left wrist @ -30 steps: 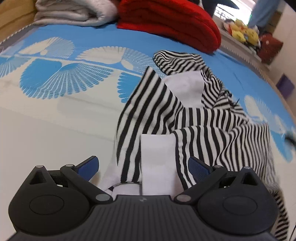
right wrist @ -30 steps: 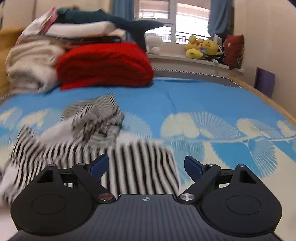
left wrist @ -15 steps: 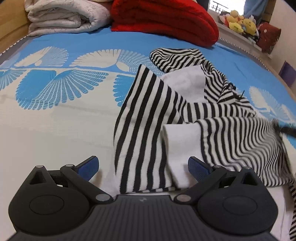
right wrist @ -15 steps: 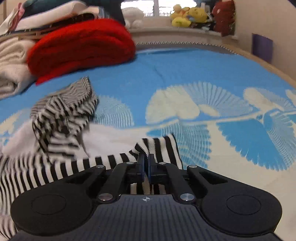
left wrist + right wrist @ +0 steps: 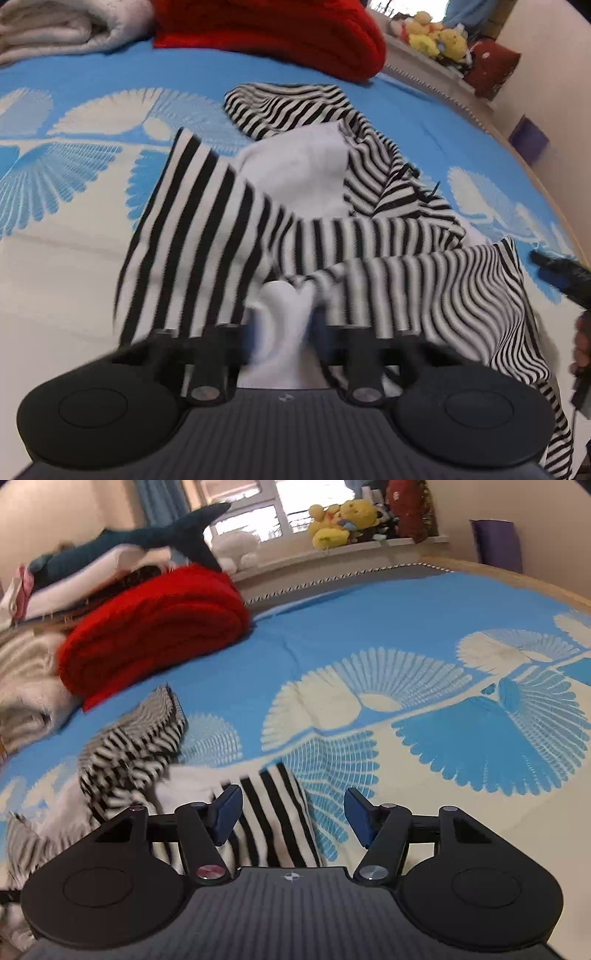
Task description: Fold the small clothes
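The striped garment (image 5: 332, 229) lies crumpled on the bed (image 5: 74, 258), on a blue cover with white fan patterns; its black and white stripes run in several directions and a white inner part (image 5: 303, 173) shows in the middle. The left gripper (image 5: 282, 332) is at the near edge of the garment; its fingers (image 5: 251, 339) are drawn close together around a white fold of the cloth, though the picture is blurred there. The right gripper (image 5: 293, 814) is at the other end of the garment (image 5: 273, 812); its blue fingers (image 5: 227, 810) stand well apart, with a striped corner lying between and below them, and they hold nothing. Behind the garment, a folded red blanket (image 5: 155, 627) rests beside a pale blanket (image 5: 66, 29); plush toys (image 5: 340, 520) sit on the window ledge.
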Demonstrator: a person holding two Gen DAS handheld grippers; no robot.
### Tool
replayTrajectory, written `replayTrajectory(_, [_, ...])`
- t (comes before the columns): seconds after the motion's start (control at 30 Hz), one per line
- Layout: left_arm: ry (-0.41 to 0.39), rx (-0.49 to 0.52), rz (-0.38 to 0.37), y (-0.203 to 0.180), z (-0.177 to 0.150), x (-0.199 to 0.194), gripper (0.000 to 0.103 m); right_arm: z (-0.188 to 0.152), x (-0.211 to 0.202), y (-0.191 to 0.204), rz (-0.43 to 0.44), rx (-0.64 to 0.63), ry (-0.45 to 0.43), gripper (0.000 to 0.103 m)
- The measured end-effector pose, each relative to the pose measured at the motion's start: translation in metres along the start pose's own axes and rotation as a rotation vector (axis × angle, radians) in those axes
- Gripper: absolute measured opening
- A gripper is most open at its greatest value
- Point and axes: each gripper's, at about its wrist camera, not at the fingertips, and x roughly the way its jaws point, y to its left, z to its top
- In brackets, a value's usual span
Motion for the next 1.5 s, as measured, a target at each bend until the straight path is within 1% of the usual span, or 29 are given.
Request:
replayTrajectory(0.07, [-0.086, 0.036, 0.024, -0.009, 0.000, -0.010, 0.012, -0.008, 0.017, 0.008, -0.011, -0.028, 0.005, 0.061])
replayTrajectory(0.1, [-0.122, 0.061, 0.032, -0.014, 0.001, -0.015, 0.012, -0.012, 0.024, 0.011, -0.018, -0.029, 0.001, 0.042])
replayTrajectory(0.13, [-0.149, 0.073, 0.034, -0.018, 0.004, -0.022, 0.012, -0.014, 0.031, 0.014, -0.032, -0.026, 0.009, 0.003])
replayTrajectory(0.23, [-0.181, 0.070, 0.021, -0.017, 0.013, -0.031, 0.012, -0.008, 0.030, 0.014, -0.079, 0.007, -0.031, 0.004])
replayTrajectory(0.3, [-0.158, 0.058, 0.036, -0.010, 0.014, -0.018, 0.016, -0.006, 0.028, 0.014, -0.087, 0.000, -0.041, 0.004])
replayTrajectory(0.33, [-0.124, 0.055, 0.058, -0.005, 0.012, -0.004, 0.035, -0.007, 0.029, 0.016, -0.087, -0.017, -0.032, 0.004])
replayTrajectory(0.37, [-0.094, 0.054, 0.102, -0.001, 0.006, 0.011, 0.046, -0.010, 0.032, 0.018, -0.087, -0.043, -0.017, 0.005])
replayTrajectory(0.4, [-0.089, 0.032, 0.144, 0.003, -0.002, 0.022, 0.061, -0.013, 0.035, 0.020, -0.084, -0.063, 0.003, 0.007])
replayTrajectory(0.43, [-0.121, 0.031, 0.140, 0.004, -0.007, 0.023, 0.064, -0.016, 0.037, 0.022, -0.086, -0.070, 0.012, 0.011])
replayTrajectory(0.47, [-0.141, 0.058, 0.154, 0.000, -0.008, 0.021, 0.069, -0.016, 0.037, 0.024, -0.101, -0.073, 0.012, 0.018])
replayTrajectory(0.53, [-0.157, 0.104, 0.219, -0.009, -0.003, 0.012, 0.098, -0.010, 0.031, 0.026, -0.126, -0.061, 0.022, 0.043])
replayTrajectory(0.57, [-0.203, 0.124, 0.253, -0.013, -0.003, 0.003, 0.103, -0.005, 0.024, 0.027, -0.119, -0.041, 0.024, 0.048])
replayTrajectory(0.6, [-0.242, 0.143, 0.279, -0.016, -0.003, -0.005, 0.103, 0.000, 0.015, 0.028, -0.114, -0.025, 0.032, 0.055])
replayTrajectory(0.63, [-0.241, 0.165, 0.277, -0.019, -0.003, -0.011, 0.103, 0.003, 0.005, 0.031, -0.115, -0.022, 0.051, 0.060])
replayTrajectory(0.67, [-0.218, 0.185, 0.264, -0.021, -0.002, -0.015, 0.103, 0.005, -0.007, 0.034, -0.113, -0.030, 0.077, 0.063])
replayTrajectory(0.73, [-0.186, 0.185, 0.279, -0.026, -0.008, -0.019, 0.103, -0.001, -0.030, 0.040, -0.129, -0.063, 0.144, 0.078])
replayTrajectory(0.8, [-0.126, 0.177, 0.284, -0.029, -0.021, -0.014, 0.103, -0.023, -0.044, 0.049, -0.130, -0.119, 0.187, 0.083])
replayTrajectory(0.87, [-0.026, 0.214, 0.319, -0.029, -0.034, 0.003, 0.103, -0.051, -0.036, 0.060, -0.151, -0.223, 0.270, 0.084])
replayTrajectory(0.9, [-0.003, 0.232, 0.335, -0.029, -0.039, 0.011, 0.103, -0.066, -0.026, 0.065, -0.182, -0.273, 0.307, 0.084])
replayTrajectory(0.93, [-0.033, 0.223, 0.328, -0.026, -0.044, 0.008, 0.103, -0.076, -0.026, 0.067, -0.206, -0.291, 0.238, 0.095])
replayTrajectory(0.97, [-0.017, 0.206, 0.336, -0.026, -0.042, 0.005, 0.103, -0.079, -0.028, 0.070, -0.244, -0.313, 0.216, 0.097])
replayTrajectory(1.03, [0.007, 0.168, 0.337, -0.027, -0.036, -0.010, 0.103, -0.069, -0.041, 0.079, -0.251, -0.325, 0.279, 0.090])
replayTrajectory(1.07, [-0.025, 0.153, 0.325, -0.028, -0.034, -0.024, 0.103, -0.064, -0.052, 0.082, -0.232, -0.308, 0.285, 0.090])
replayTrajectory(1.13, [-0.087, 0.147, 0.293, -0.033, -0.033, -0.054, 0.103, -0.059, -0.085, 0.090, -0.195, -0.259, 0.251, 0.091])
replayTrajectory(1.2, [-0.112, 0.135, 0.277, -0.040, -0.036, -0.080, 0.103, -0.062, -0.113, 0.097, -0.171, -0.244, 0.242, 0.091])
replayTrajectory(1.3, [-0.087, 0.064, 0.270, -0.047, -0.044, -0.109, 0.103, -0.076, -0.152, 0.113, -0.134, -0.224, 0.201, 0.094])
replayTrajectory(1.37, [-0.097, 0.052, 0.227, -0.047, -0.059, -0.132, 0.103, -0.088, -0.169, 0.120, -0.123, -0.198, 0.170, 0.096])
replayTrajectory(1.43, [-0.131, 0.067, 0.241, -0.049, -0.072, -0.143, 0.103, -0.100, -0.173, 0.126, -0.121, -0.191, 0.167, 0.096])
replayTrajectory(1.5, [-0.166, 0.098, 0.292, -0.050, -0.078, -0.134, 0.103, -0.109, -0.165, 0.133, -0.110, -0.236, 0.206, 0.096])
